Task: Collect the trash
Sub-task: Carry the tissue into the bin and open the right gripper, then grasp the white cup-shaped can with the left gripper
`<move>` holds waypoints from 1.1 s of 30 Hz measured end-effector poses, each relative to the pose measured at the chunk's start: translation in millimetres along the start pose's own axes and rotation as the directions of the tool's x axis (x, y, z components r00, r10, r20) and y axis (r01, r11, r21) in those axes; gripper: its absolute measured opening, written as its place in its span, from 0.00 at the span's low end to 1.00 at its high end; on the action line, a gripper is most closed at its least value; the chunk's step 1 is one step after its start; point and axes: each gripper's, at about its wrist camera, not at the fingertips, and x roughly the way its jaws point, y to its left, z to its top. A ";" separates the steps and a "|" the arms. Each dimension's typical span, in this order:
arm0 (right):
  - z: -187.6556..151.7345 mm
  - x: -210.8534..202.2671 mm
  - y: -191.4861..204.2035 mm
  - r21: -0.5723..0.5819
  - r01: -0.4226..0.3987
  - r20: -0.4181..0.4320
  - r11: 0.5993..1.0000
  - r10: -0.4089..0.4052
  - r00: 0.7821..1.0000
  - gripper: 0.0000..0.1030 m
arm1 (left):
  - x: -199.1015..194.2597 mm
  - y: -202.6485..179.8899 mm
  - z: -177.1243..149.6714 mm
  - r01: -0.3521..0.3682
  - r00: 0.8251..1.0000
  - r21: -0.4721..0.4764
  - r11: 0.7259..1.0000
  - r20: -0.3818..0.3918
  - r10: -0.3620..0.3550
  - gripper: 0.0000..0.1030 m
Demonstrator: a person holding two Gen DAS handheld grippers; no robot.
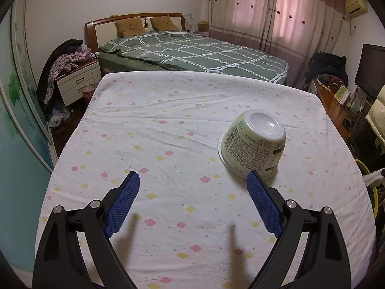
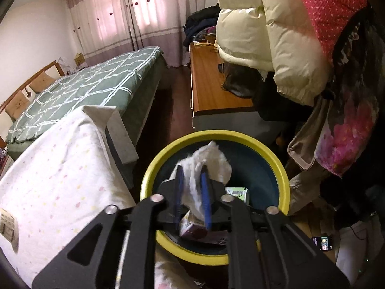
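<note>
In the left wrist view, an upside-down cream paper cup (image 1: 253, 144) with printed text stands on the flowered tablecloth (image 1: 168, 132). My left gripper (image 1: 193, 177) is open and empty above the cloth, its right fingertip just in front of the cup. In the right wrist view, my right gripper (image 2: 192, 171) is shut on a crumpled white tissue (image 2: 209, 162) and holds it over the yellow-rimmed trash bin (image 2: 284, 175). Inside the bin lie a green-and-white carton (image 2: 237, 191) and a purple box (image 2: 202, 232).
The bin stands on the floor beside the table's right edge (image 2: 115, 168). A green bed (image 1: 192, 50) lies beyond the table. A wooden cabinet (image 2: 211, 84) and hanging coats (image 2: 276, 36) are to the right. A nightstand (image 1: 77, 82) stands at far left.
</note>
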 end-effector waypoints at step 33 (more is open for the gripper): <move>-20.4 4.5 12.1 -0.022 -0.086 -0.018 0.996 0.086 0.996 0.51 | 37.0 -64.7 30.6 0.077 0.992 0.108 0.991 -0.111 -0.065 0.86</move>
